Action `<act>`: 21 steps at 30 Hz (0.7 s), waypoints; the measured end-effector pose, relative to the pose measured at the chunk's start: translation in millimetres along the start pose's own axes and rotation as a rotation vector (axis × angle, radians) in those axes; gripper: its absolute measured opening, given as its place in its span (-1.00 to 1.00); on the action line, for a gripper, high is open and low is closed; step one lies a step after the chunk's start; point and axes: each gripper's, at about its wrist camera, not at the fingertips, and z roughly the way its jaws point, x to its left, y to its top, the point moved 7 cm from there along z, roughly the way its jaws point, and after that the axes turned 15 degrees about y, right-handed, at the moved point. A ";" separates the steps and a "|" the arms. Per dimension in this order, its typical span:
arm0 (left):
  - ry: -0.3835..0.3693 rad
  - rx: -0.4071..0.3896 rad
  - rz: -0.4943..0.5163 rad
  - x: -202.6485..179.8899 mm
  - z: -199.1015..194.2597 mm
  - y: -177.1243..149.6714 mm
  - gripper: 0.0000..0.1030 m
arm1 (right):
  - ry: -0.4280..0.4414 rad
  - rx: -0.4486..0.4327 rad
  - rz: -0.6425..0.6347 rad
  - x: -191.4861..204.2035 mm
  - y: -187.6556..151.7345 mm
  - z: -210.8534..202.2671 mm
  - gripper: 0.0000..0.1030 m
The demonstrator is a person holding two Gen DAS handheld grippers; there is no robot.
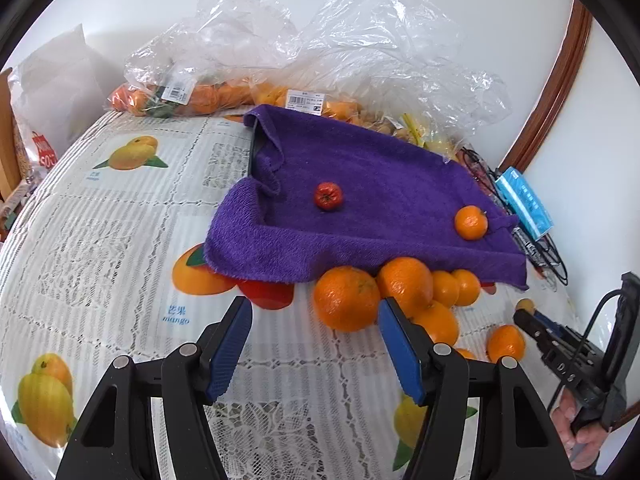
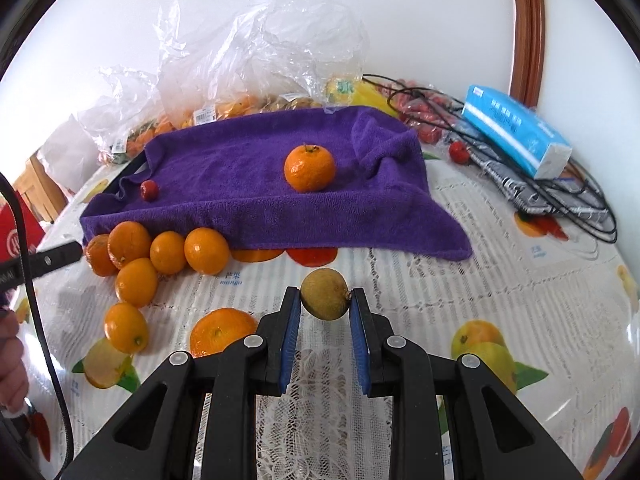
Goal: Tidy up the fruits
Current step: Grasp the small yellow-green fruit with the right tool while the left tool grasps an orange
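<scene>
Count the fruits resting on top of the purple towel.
2: an orange on the towel toward the right; a small red fruit left of it. None seems hidden on top.

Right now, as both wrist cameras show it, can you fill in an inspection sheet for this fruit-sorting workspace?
Surface: table under a lace cloth printed with fruit pictures.
Job's things: purple towel draped over a raised, hidden support, bearing one orange and a small red fruit; loose oranges clustered at its front edge; brownish-yellow fruit.
Clutter: plastic bags of fruit behind the towel; blue tissue pack.
Grippers: left gripper open, empty; right gripper shut on the brownish-yellow fruit.
Cables: black cables tangled under the tissue pack.
Surroundings: white wall, brown wooden frame.
</scene>
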 end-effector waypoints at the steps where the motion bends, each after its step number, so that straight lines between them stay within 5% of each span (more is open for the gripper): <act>1: 0.008 -0.004 0.005 -0.1 0.5 0.1 0.21 | 0.005 -0.004 0.002 -0.1 0.0 -1.1 -0.52; 12: 0.073 -0.010 0.132 -27.0 20.3 3.0 0.20 | 0.045 0.008 0.020 0.0 -1.5 1.5 -0.52; 16: 0.039 -0.020 0.139 -27.6 18.0 0.2 -0.21 | 0.056 0.027 0.031 -1.7 -2.3 5.3 -0.52; 21: 0.084 -0.052 0.186 -30.2 12.1 -3.7 -0.20 | 0.058 0.056 0.043 -3.2 -3.8 12.2 -0.52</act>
